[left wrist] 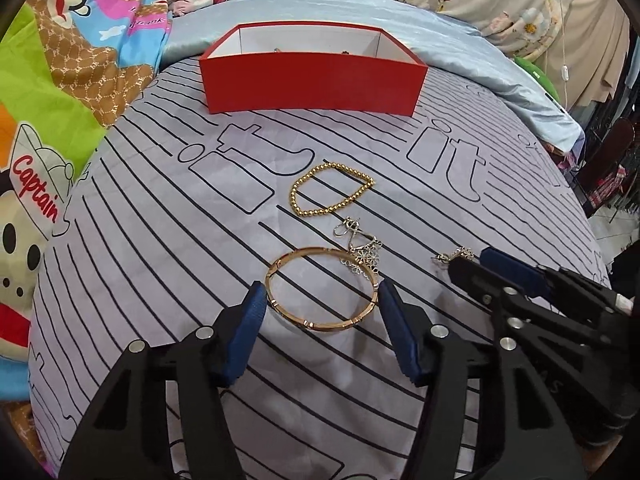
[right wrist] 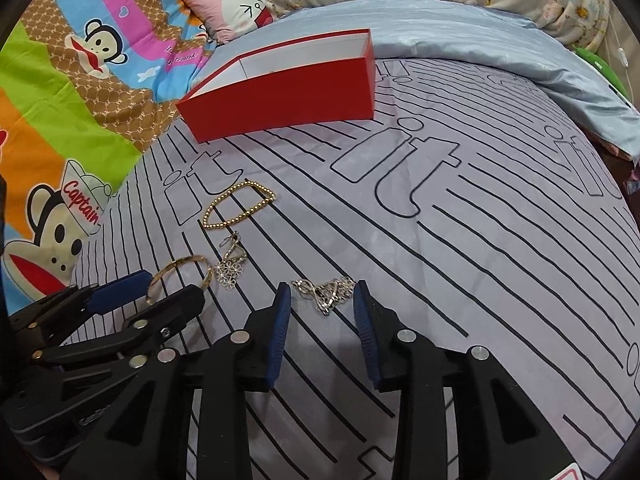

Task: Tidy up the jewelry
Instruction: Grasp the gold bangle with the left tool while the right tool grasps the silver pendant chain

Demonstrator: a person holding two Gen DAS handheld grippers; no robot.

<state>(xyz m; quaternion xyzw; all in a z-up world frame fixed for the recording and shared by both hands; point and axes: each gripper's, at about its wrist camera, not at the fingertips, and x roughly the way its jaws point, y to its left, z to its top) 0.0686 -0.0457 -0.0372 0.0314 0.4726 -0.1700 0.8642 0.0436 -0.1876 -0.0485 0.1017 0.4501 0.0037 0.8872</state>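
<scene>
Reaching low over the bed, the left gripper (left wrist: 320, 292) has its two blue pads spread wide, one on each side of the rose-gold bangle (left wrist: 320, 289). It is not squeezing anything. The bangle lies flat on the gray striped sheet (left wrist: 140, 240), and a silver flower earring (left wrist: 360, 254) lies right at its far edge, maybe touching it.

Next to it, the right gripper (right wrist: 322, 294) is spread wide too, empty, with a little heap of silver jewelry (right wrist: 324, 294) between its pads. A gold bead bracelet (left wrist: 331, 189) lies farther out, and the red box (left wrist: 314, 80) stands well beyond that, near the blue pillow (left wrist: 500, 60). Some small things seem to be in the box, but they are too tiny to name.

To do this step well, I think the left pads should go down until they nearly touch the sheet, then close slowly on the bangle's two sides. It is thin and smooth, so it could slip or tip up. The flower earring might get dragged along, so a slow lift is best.
</scene>
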